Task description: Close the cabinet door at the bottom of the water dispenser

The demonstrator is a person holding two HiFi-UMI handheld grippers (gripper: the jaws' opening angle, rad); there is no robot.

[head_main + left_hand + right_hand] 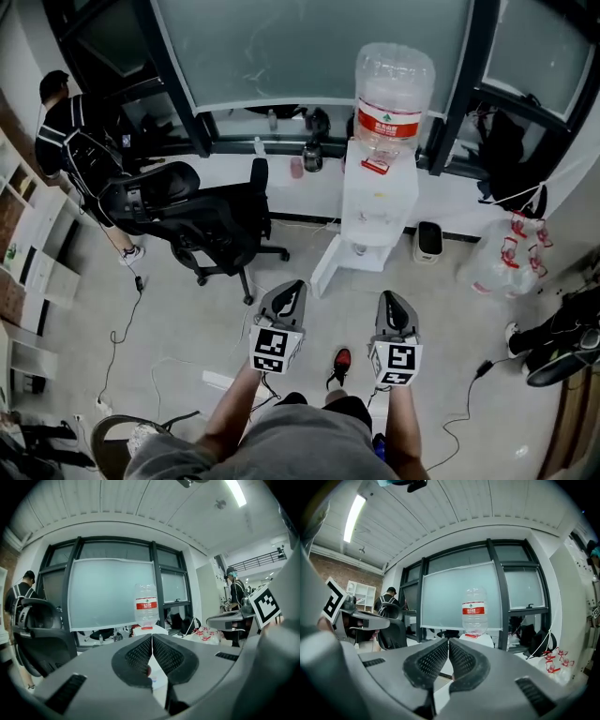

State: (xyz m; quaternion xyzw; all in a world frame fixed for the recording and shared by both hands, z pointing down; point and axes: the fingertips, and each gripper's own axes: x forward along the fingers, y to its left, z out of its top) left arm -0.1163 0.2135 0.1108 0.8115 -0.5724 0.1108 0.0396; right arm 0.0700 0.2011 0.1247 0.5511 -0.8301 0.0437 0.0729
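Left hand-held gripper and right hand-held gripper hover before cabinet door.

Right gripper, fingers closed together and empty, water dispenser with bottle ahead, window behind

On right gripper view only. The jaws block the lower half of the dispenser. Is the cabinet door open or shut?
Observer: Open. In the head view the cabinet door stands swung out toward the person, at the picture's left of the water dispenser.
Operator: Left gripper jaws?
Observer: The left gripper view shows the left gripper with its jaws together and nothing between them.
Operator: Anything crowding the door?
Observer: In the head view the office chair stands further left, with bare floor between its wheeled base and the door.
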